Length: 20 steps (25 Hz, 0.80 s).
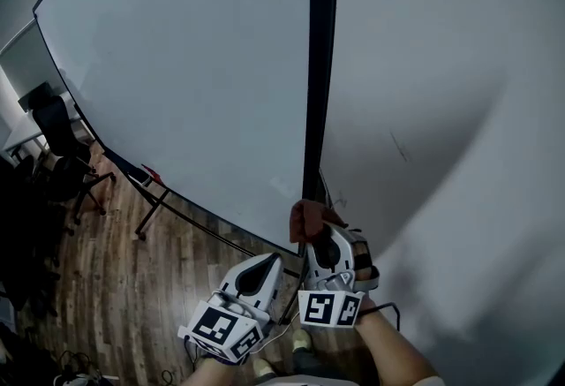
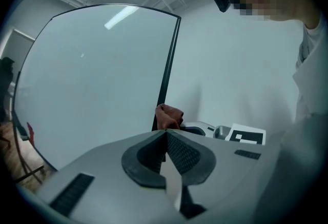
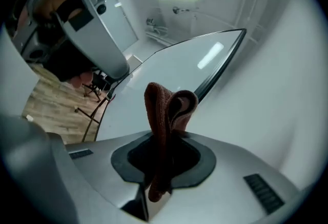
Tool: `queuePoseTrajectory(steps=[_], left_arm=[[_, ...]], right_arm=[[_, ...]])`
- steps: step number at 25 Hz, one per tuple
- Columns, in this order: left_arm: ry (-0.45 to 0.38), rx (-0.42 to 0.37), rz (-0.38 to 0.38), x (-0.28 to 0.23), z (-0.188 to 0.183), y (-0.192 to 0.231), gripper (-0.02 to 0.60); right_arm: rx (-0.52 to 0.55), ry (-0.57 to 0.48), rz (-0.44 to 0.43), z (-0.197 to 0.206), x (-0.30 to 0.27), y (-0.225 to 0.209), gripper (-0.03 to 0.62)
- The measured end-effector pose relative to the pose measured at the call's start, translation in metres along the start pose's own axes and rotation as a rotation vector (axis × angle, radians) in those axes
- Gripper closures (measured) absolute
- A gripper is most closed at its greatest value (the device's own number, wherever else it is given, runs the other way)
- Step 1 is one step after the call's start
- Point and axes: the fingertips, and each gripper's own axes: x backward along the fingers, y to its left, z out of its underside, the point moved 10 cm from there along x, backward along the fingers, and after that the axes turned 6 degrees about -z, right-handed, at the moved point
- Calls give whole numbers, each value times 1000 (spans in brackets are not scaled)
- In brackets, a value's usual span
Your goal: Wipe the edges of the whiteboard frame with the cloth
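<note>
Two grippers at the frame, one cloth between them.
My right gripper (image 1: 316, 234) has its fingers pinched on the rust-brown cloth (image 3: 166, 110), a folded, ribbed wad standing up past the tips at the lower end of the dark whiteboard frame (image 1: 320, 66). My left gripper (image 1: 263, 265) hangs just beside it, fingers pressed together on nothing. I judge that only a narrow fold is gripped, so dragging hard along the edge could tug it loose or let bare tips scrape the frame.

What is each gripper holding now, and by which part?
Right gripper: the brown cloth, pinched low on its bunched fold, loop free. Left gripper: nothing, jaws shut.
</note>
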Motion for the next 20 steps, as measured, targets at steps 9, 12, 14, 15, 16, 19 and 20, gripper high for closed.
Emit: queuePoseTrajectory(steps=[9,12,14,15,16,19,20], left_arm=[[10,3,15,-13,6,13,574],[-6,-14,28,-21,-3,14,574],[-18,-26,33,-26,-9,14,574],[-22,-31,37,-28,-11,14,574],[-26,-36,41,-29,-12,13,574],[-36,-52,53,-29,-19,10,574],[-40,-58,56,-29,-24,9,574]], right_arm=[[11,-21,-55,8,-17,-9,526],[1,-42,-35,-1,-17,-18,526],[7,-57,-22,-7,-19,-27,526],[11,-64,-15,-10,-19,-30,526],[14,-71,-8,-13,-18,-34,526],[23,-89,12,-24,-12,-44,526],[25,-93,16,-29,-10,-48,526]])
